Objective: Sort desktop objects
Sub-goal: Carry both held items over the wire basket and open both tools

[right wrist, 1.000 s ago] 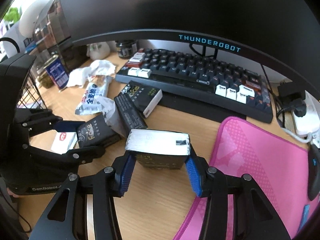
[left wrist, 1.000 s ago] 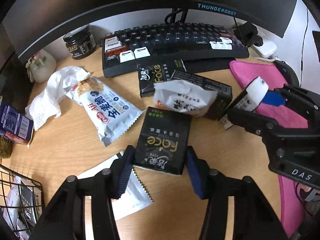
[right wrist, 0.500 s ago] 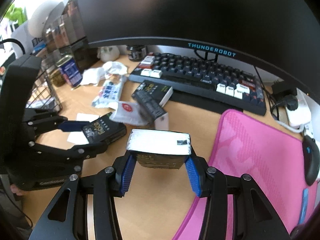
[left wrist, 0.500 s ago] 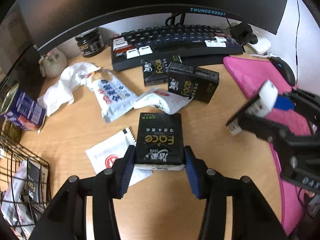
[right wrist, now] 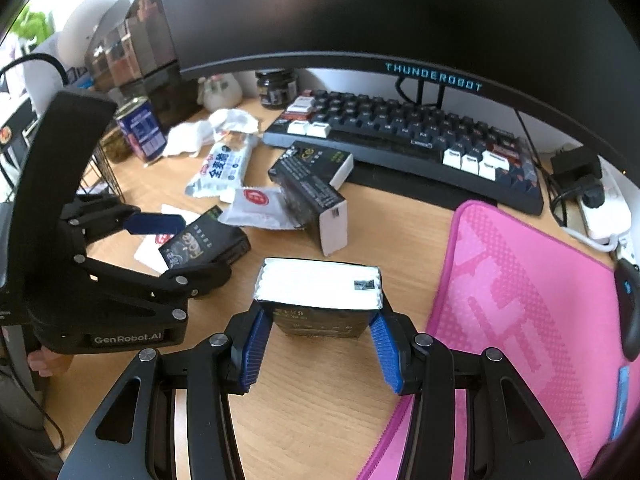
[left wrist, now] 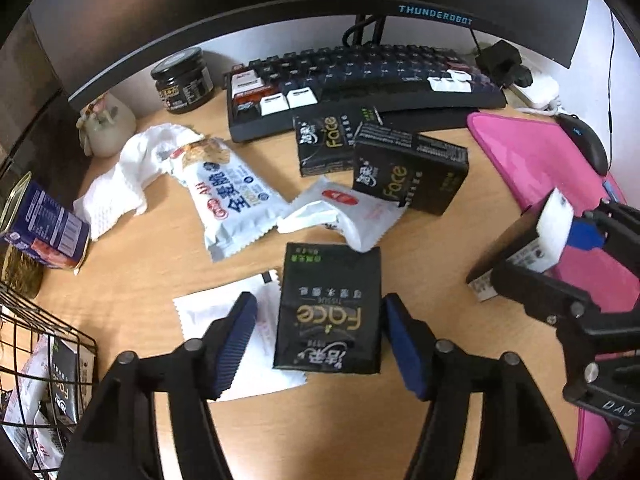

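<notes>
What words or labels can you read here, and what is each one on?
"THUNDEROBOT": monitor bezel.
"Face": black tissue pack between the opening left gripper pads, neither pad touching it.
"GenRobot.AI": left gripper body.
"DAS": right gripper body, cut off.
Snack bag and can print: too small to read.

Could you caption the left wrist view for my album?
Left tool opening around a black tissue pack on a cluttered desk.

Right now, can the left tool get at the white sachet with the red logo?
Probably not yet: the left tool is opening around a black tissue pack, and the white sachet lies just beyond it.
</notes>
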Action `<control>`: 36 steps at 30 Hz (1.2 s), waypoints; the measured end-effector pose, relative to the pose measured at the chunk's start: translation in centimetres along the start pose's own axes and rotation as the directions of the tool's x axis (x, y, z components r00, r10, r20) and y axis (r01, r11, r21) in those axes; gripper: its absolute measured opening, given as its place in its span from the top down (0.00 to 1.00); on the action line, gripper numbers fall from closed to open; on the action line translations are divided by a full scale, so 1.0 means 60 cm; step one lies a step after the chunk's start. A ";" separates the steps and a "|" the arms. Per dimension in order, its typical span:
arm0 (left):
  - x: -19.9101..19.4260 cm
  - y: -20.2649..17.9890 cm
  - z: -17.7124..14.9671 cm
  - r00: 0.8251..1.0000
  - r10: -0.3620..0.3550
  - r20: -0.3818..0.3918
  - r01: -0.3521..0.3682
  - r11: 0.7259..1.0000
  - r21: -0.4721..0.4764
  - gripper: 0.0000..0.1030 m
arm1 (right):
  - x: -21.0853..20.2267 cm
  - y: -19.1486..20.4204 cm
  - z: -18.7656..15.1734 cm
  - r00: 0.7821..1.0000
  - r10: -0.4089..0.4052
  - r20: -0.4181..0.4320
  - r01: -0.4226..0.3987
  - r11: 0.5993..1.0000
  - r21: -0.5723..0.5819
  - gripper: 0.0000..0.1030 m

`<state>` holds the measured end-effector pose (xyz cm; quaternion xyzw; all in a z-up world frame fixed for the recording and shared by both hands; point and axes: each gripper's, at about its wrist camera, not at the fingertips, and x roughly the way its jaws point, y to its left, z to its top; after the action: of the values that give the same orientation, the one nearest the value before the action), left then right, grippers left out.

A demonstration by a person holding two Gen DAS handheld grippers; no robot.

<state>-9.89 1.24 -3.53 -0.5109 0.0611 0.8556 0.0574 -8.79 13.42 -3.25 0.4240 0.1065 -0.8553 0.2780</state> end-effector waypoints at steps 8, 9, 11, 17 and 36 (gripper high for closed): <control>-0.013 -0.007 -0.002 1.000 0.010 0.006 -0.010 1.000 0.015 0.49 | -0.002 0.001 0.001 1.000 -0.007 0.001 0.007 1.000 -0.009 0.55; -0.018 -0.008 -0.004 1.000 0.009 0.011 -0.010 1.000 0.017 0.49 | -0.002 0.002 0.001 1.000 -0.007 0.001 0.007 1.000 -0.011 0.55; -0.030 -0.011 -0.006 1.000 0.006 0.024 -0.006 1.000 0.023 0.49 | -0.006 0.005 0.001 1.000 -0.008 0.005 0.008 1.000 -0.017 0.55; -0.083 -0.009 -0.013 0.997 0.006 0.074 -0.007 1.000 0.017 0.49 | -0.037 0.027 0.006 0.999 -0.007 0.040 0.009 0.999 -0.042 0.55; -0.286 0.139 -0.073 0.956 0.154 0.251 -0.110 0.978 -0.179 0.49 | -0.137 0.211 0.095 0.980 0.098 0.173 -0.054 0.968 -0.245 0.55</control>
<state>0.65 -8.29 9.91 -0.3904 0.0166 0.9199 -0.0345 -1.42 3.76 7.41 0.3104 0.1660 -0.8605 0.3684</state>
